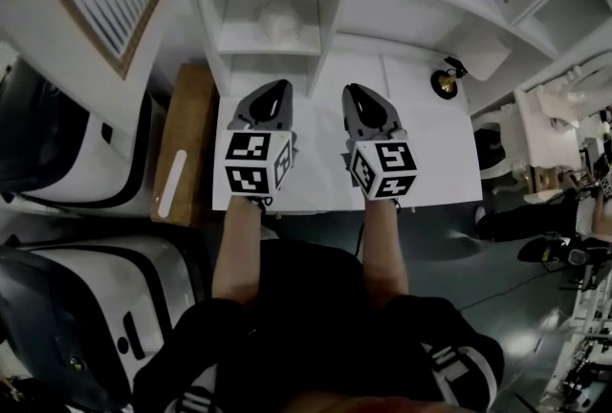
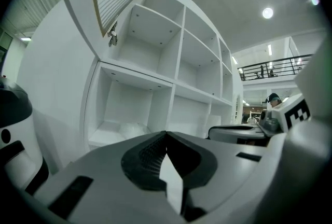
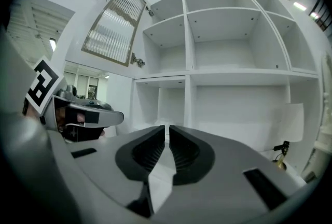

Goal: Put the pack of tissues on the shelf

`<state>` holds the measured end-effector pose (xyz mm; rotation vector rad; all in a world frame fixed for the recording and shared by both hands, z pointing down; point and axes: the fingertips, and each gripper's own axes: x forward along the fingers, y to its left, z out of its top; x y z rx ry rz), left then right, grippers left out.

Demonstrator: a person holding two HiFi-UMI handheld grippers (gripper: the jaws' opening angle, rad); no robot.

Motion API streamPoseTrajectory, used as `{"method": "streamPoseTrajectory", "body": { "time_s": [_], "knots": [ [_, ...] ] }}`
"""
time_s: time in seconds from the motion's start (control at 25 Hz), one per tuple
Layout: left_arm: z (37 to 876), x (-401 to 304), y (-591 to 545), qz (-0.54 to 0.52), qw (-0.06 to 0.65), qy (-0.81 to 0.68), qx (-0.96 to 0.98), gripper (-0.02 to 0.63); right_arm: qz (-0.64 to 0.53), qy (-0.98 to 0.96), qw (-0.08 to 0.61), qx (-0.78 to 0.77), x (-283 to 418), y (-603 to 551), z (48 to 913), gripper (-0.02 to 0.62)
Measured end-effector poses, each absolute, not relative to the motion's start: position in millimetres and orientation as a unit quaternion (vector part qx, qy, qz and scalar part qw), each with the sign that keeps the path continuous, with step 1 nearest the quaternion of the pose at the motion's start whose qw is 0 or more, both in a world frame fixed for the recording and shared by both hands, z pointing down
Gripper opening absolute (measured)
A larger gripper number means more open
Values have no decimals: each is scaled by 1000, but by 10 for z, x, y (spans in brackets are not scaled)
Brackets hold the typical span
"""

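Roughly level, left gripper [image 1: 278, 86] and right gripper [image 1: 353, 91] face the shelf [image 1: 330, 14], fingers closed, empty.

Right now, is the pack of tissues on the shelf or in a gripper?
On the shelf: the pack of tissues lies in a left-hand compartment of the shelf. The left gripper and the right gripper hold nothing.

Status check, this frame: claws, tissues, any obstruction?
Left claw shut, empty. Right claw nearly shut, empty. Pack of tissues sits in the shelf's left column. Nothing seen between claws and shelf.
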<state>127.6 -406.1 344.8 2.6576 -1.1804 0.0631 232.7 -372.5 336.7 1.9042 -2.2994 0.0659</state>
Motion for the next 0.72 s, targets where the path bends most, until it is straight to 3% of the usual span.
{"method": "streamPoseTrajectory", "body": {
  "time_s": [0.72],
  "knots": [
    [3656, 2043, -3036, 34, 106, -376, 920, 11, 34, -770, 61, 635, 2923, -2619, 3551, 18]
  ]
}}
